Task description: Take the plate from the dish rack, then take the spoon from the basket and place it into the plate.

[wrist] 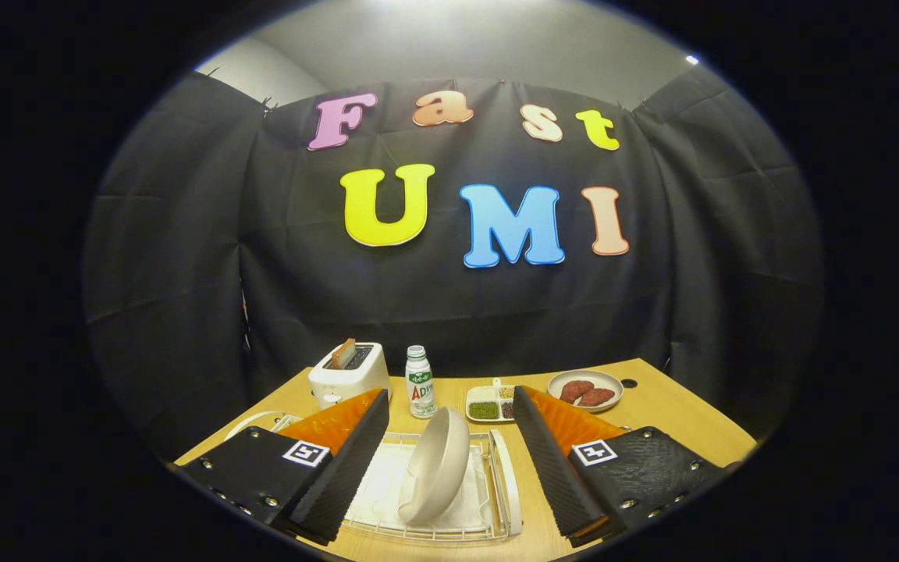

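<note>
Beige round ceramic plate (435, 467) on edge in white wire dish rack (506, 492), between wide-apart tool (449, 468) fingers; off-centre closing risks tipping it or snagging wire.

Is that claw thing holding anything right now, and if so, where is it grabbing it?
Nothing is held. The gripper is open, its fingers either side of the plate standing in the dish rack, not touching it.

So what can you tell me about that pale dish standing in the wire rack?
The plate is a plain, cream-coloured, matte round dish, ceramic by its look. It stands on edge in the dish rack, leaning a little, its hollow side facing left. It sits between the open claw's two fingers, and neither touches it.
</note>
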The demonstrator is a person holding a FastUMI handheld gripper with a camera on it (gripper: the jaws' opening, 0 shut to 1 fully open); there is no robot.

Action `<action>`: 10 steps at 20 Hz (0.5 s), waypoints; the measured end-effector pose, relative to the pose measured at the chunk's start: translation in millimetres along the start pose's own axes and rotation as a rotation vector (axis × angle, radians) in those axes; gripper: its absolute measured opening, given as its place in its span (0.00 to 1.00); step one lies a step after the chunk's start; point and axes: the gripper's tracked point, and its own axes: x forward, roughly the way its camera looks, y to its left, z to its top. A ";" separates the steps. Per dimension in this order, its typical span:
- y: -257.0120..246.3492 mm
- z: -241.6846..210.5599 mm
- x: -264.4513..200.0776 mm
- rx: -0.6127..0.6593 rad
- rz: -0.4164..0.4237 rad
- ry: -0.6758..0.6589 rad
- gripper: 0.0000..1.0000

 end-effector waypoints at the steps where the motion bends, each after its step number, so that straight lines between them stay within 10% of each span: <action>1: 0.7 -10.6 8.8 0.003 -0.006 0.025 0.98; 10: 1.8 -79.0 56.7 0.006 -0.069 0.235 0.71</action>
